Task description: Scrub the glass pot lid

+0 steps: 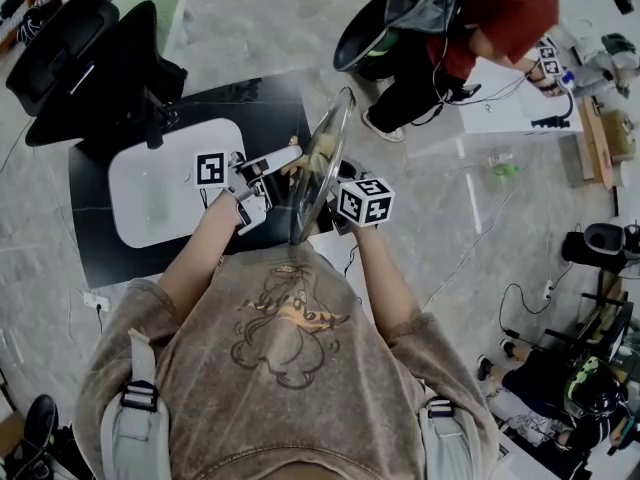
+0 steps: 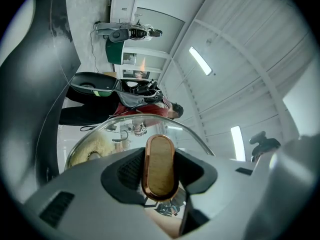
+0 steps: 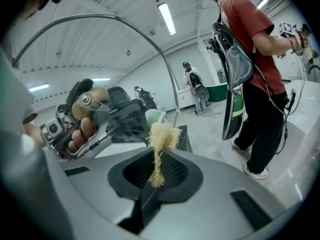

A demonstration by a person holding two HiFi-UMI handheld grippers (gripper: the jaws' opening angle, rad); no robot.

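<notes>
The glass pot lid (image 1: 335, 128) is held up on edge in front of the person's chest. My left gripper (image 1: 288, 160) is shut on the lid's wooden, copper-rimmed knob (image 2: 159, 159), which fills the gap between the jaws in the left gripper view. The lid's metal rim (image 2: 140, 116) arcs above it. My right gripper (image 1: 332, 176) is on the lid's other side, shut on a yellowish fibrous scrubber (image 3: 162, 136). The scrubber's tuft is at the glass (image 3: 125, 21). Through the glass I see the knob (image 3: 89, 103) and a hand's fingers (image 3: 75, 134).
Below the lid a white tray (image 1: 165, 183) lies on a black table (image 1: 100, 238). A black office chair (image 1: 80, 58) stands at the far left. A person in a red shirt (image 1: 490, 13) works at the upper right; another person (image 1: 560, 388) is at the lower right.
</notes>
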